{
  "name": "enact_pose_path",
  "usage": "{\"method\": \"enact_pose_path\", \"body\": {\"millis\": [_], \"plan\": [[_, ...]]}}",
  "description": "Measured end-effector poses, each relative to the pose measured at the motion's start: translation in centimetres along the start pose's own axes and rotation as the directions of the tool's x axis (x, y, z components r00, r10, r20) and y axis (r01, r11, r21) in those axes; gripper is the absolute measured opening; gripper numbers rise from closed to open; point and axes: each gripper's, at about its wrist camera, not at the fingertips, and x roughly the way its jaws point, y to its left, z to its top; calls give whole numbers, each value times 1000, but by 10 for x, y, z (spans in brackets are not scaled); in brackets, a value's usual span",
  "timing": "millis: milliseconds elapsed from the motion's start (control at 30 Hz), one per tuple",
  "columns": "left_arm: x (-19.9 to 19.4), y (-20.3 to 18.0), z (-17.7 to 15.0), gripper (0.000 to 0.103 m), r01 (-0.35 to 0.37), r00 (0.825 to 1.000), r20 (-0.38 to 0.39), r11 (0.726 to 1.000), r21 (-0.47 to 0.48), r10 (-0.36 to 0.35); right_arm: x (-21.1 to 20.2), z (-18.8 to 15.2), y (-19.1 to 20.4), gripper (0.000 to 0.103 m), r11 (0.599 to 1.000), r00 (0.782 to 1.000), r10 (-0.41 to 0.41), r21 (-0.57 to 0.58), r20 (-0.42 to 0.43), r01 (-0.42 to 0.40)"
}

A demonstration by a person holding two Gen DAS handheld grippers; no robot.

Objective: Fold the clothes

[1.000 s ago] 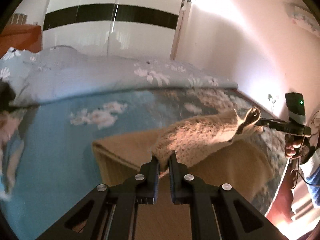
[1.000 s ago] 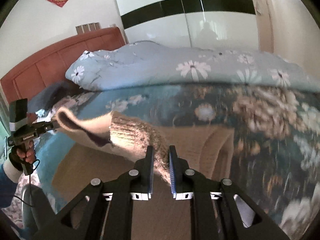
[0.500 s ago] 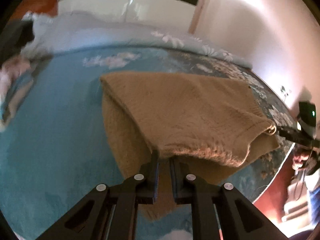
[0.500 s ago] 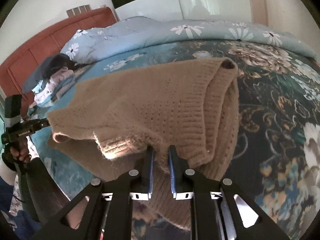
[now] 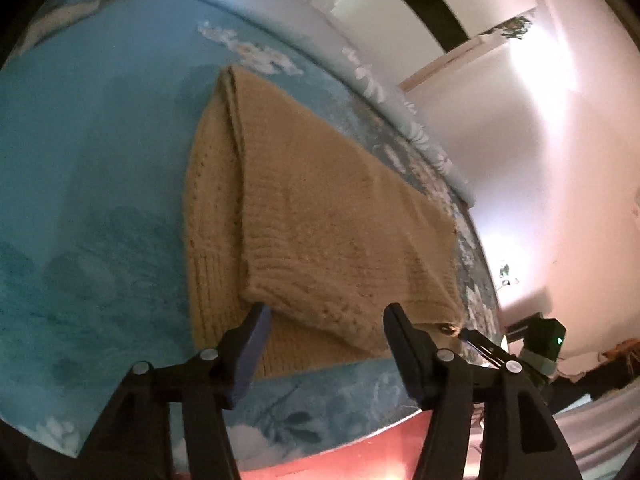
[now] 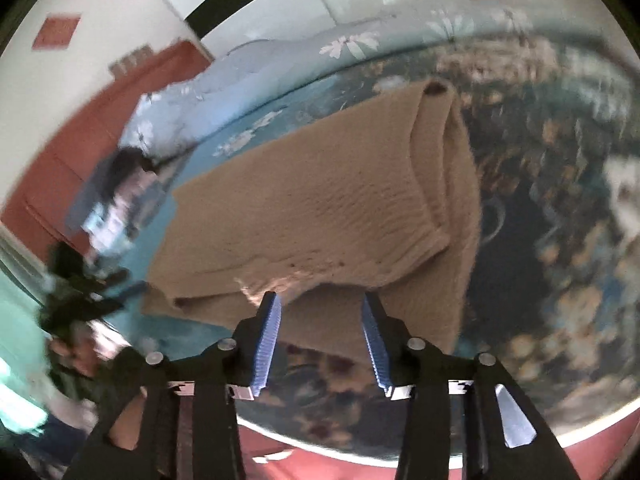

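A tan knitted sweater (image 5: 320, 216) lies folded in layers on the blue floral bedspread (image 5: 92, 200). My left gripper (image 5: 326, 314) is open and empty, just off the sweater's near ribbed hem. My right gripper (image 6: 320, 306) is open and empty at the near edge of the sweater (image 6: 320, 200) in the right wrist view. The right gripper also shows at the lower right of the left wrist view (image 5: 476, 338), by the sweater's corner. The left gripper shows blurred at the left of the right wrist view (image 6: 120, 280).
A rolled floral duvet (image 6: 280, 64) lies along the far side of the bed by the red headboard (image 6: 80, 120). A blurred pile of other clothes (image 6: 116, 196) sits left of the sweater. The bed edge (image 5: 340, 452) is right below the grippers.
Both grippers carried the sweater's edge toward the near side, laid it down on the lower layer, then opened and let go. Both have drawn back slightly.
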Motion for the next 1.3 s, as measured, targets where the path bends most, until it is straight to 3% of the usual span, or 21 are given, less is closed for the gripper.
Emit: {"method": "enact_pose_path", "body": {"millis": [133, 333, 500, 567, 667, 733, 800, 933, 1033, 1133, 1300], "plan": [[10, 6, 2, 63, 18, 1000, -15, 997, -70, -19, 2, 1, -24, 49, 990, 999, -28, 141, 25, 24], [20, 9, 11, 63, 32, 999, 16, 993, -114, -30, 8, 3, -55, 50, 943, 993, 70, 317, 100, -98], [22, 6, 16, 61, 26, 998, 56, 994, -102, -20, 14, 11, -65, 50, 912, 986, 81, 390, 143, -131], [22, 6, 17, 56, 14, 997, 71, 994, -105, -6, 16, 15, -64, 50, 908, 985, 72, 398, 157, -130], [22, 7, 18, 37, -22, 996, 84, 992, -128, 33, 19, 19, -63, 50, 898, 984, 70, 419, 166, -135], [22, 8, 19, 25, -46, 994, 90, 989, -140, 59, 22, 21, -61, 42, 898, 985, 63, 422, 160, -126], [20, 8, 21, 13, -49, 992, 106, 988, -144, 65, 22, 23, -56, 13, 908, 987, 52, 405, 150, -109], [4, 0, 21, 12, -40, 987, 151, 991, -127, 59, 11, 27, -50, 12, 914, 984, 61, 386, 167, -122], [-13, -14, 18, 12, -42, 981, 185, 998, -57, 52, -2, 28, -43, 11, 919, 977, 78, 366, 199, -148], [-10, -11, 12, 12, -60, 983, 171, 997, -55, 68, -8, 25, -39, 11, 932, 979, 45, 345, 197, -112], [11, 15, 2, 12, -144, 981, 113, 985, -100, 155, 13, 7, -60, 11, 912, 993, 23, 405, 116, -68]]}}
